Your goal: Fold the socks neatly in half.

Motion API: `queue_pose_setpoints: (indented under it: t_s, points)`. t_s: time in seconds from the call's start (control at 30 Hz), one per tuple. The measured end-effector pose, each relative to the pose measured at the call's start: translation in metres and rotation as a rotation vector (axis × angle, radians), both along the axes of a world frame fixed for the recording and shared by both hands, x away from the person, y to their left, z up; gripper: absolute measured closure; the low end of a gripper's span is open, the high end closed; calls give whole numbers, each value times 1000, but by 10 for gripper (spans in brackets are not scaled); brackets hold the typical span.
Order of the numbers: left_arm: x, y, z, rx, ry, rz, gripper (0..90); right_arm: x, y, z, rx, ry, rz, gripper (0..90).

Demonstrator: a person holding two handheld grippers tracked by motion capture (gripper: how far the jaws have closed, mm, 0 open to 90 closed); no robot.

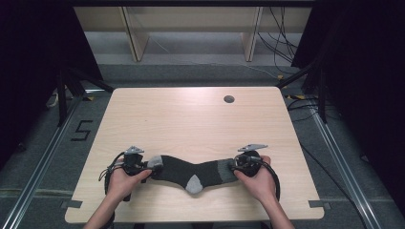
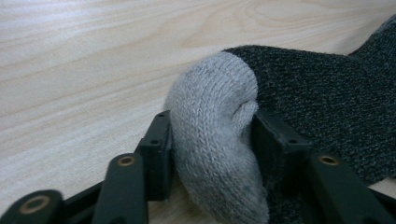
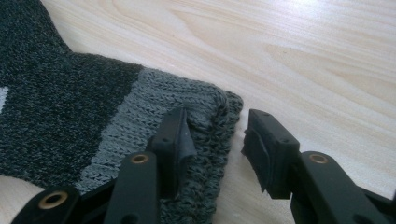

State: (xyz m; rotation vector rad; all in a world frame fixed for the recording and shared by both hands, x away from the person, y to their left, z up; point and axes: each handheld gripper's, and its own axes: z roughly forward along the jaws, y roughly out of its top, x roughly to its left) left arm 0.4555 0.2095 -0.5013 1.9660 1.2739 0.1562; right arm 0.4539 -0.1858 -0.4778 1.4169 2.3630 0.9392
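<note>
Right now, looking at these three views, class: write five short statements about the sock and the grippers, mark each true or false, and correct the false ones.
1. The left gripper is shut on the sock's pale toe. True.
2. The right gripper is shut on the cuff. False: its jaws are open at the cuff's edge.
3. The sock hangs in the air. False: it lies on the table.
4. The heel patch is pale grey. True.
5. The table has a round hole. True.

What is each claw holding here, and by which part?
Left claw grips the sock by its light grey toe. Right claw is open at the cuff, holding nothing.
</note>
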Motion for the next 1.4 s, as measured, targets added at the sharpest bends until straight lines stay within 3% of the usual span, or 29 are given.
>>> queue_pose_setpoints:
  t_s: [0.2,0.23,0.4,0.47,0.67,0.73,0.83,0.9,0.97,1.03,1.1,1.2,1.23,1.3,1.4]
  points:
    - [-1,2,-2,-45,16,1,618,0,-1,-2,9,-9,12,595]
    - [-1,2,-3,-61,17,10,627,-1,-1,-1,-7,-13,3,597]
    - [-2,1,-1,-82,22,18,655,-2,1,-2,-3,-20,-3,602]
    - [-2,2,2,-50,13,-18,664,-2,1,-1,-6,-11,3,607]
    - [-1,2,19,-45,-9,-44,672,-3,2,-1,-11,-24,16,619]
    - [-3,0,26,-75,-20,-24,671,-3,2,-1,-15,-27,10,619]
    - [-3,0,37,-87,-24,-44,670,-3,3,-1,-9,-27,14,619]
    - [-4,-2,43,-128,-29,-31,668,-5,5,-2,13,-7,-9,619]
    - [-4,-3,47,-169,-19,-29,667,-3,4,-2,-10,-22,4,619]
    - [-4,-4,50,-172,-23,-33,667,-4,5,-2,-3,-19,-9,619]
    - [-4,-4,52,-173,-20,-32,667,-1,4,-3,8,-14,14,619]
    - [-5,-5,54,-178,-30,-34,667,-2,5,-2,15,4,-12,619]
    - [-5,-5,55,-187,-33,-40,667,-1,6,-4,31,-11,-21,619]
    - [-5,-5,56,-202,-42,-40,668,0,4,-3,10,-7,-3,619]
    - [-7,-5,58,-198,-56,-33,668,0,7,-4,39,12,-20,618]
